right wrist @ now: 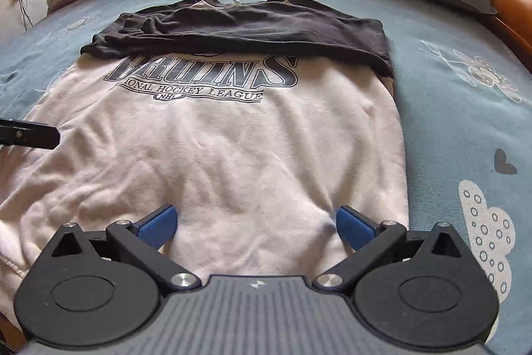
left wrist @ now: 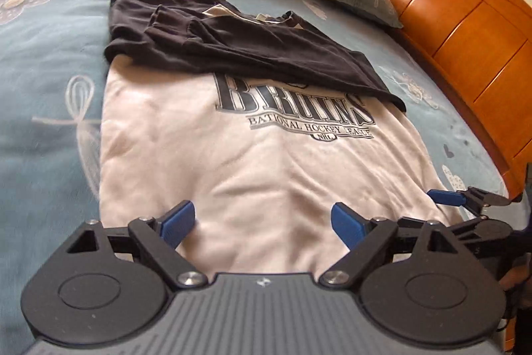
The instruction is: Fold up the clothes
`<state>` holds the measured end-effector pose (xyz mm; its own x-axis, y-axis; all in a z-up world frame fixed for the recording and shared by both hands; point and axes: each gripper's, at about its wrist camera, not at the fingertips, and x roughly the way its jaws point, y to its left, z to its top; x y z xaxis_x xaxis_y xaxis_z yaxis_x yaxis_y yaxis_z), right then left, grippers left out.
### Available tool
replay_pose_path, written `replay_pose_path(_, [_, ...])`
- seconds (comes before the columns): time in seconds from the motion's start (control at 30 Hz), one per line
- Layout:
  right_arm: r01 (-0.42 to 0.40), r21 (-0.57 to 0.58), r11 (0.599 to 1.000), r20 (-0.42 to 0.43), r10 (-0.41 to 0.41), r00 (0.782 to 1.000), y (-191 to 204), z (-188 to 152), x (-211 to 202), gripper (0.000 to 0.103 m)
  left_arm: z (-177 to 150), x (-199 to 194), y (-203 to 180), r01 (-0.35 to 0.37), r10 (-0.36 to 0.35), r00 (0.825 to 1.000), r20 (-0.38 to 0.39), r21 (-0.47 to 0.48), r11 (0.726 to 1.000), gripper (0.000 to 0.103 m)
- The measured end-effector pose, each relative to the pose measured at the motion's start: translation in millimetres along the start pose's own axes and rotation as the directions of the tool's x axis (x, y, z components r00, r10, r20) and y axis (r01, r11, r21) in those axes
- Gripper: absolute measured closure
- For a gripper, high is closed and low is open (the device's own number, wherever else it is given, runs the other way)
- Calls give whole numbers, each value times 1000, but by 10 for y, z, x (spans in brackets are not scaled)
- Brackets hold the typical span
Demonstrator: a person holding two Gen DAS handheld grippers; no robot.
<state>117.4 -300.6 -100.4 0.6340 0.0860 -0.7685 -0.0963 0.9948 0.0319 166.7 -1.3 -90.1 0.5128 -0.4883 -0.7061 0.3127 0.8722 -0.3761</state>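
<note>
Left gripper: your black left gripper with blue pads stands wide, nothing between its pads; it hovers over the near hem area of the shirt, tilted down toward the bed.
Right gripper: your black right gripper with blue pads is also spread wide and empty, angled down over the near right part of the same shirt. In the left view it shows at the right edge, beside the left one.
Garment: the white cotton T-shirt with black sleeves and a dark "BRUINS" print lies flat, front up, on the bed; both sleeves are already laid across the chest, covering the top of the print.
Handling: you should expect it to be light, soft and limp, with no stiffness; it will likely sag and wrinkle, and a pinch may take one layer only.
Where to grip: take the near hem at its two corners, one gripper each, and catch both layers.
Surface: the pale blue bedspread with white flower drawings is soft, so press down a little.
Surroundings: an orange-brown wooden headboard stands well apart.
</note>
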Motion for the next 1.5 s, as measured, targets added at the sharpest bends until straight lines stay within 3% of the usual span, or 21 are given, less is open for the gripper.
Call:
replay_pose_path(0.2, [25,18,1000,27,-25,999,13,-35,-4,0,57,-156,-12,-2,2,999,-33,4,1000,13])
replay_pose_path(0.37, [28,18,999,34,-29,999,16,-37,2,0,650,-118,13,-69,65,995,74,45,997,13])
replay_pose_path(0.47, [33,21,999,42,-34,999,28,-50,0,0,1079,100,41,-110,103,988,112,58,992,13])
replay_pose_path(0.73, [46,28,999,34,-47,998,53,-28,16,0,1805,966,147,-53,49,990,134,25,998,13])
replay_pose_path(0.8, [44,26,999,30,-45,999,51,-20,21,0,1874,1145,191,-17,15,992,124,13,1000,13])
replay_pose_path(0.87, [41,23,999,28,-42,999,49,-16,24,0,1909,1280,275,-28,30,993,115,-18,999,13])
replay_pose_path(1.0, [34,18,999,25,-35,999,39,-15,22,0,1891,1291,519,-10,24,995,102,-136,991,17])
replay_pose_path(1.1, [31,14,999,24,-32,999,34,-15,22,0,1901,1186,421,-30,40,996,83,-116,993,17])
replay_pose_path(1.27, [27,9,1000,25,-28,999,34,-4,34,0,2059,1209,131,60,-56,994,95,-46,997,13])
replay_pose_path(1.37, [28,8,1000,28,-28,999,37,-11,32,0,2143,1451,-32,87,-86,994,63,-25,996,13])
replay_pose_path(1.5, [27,6,1000,17,-27,999,38,7,33,0,2132,1711,26,-65,66,998,2,-57,996,18])
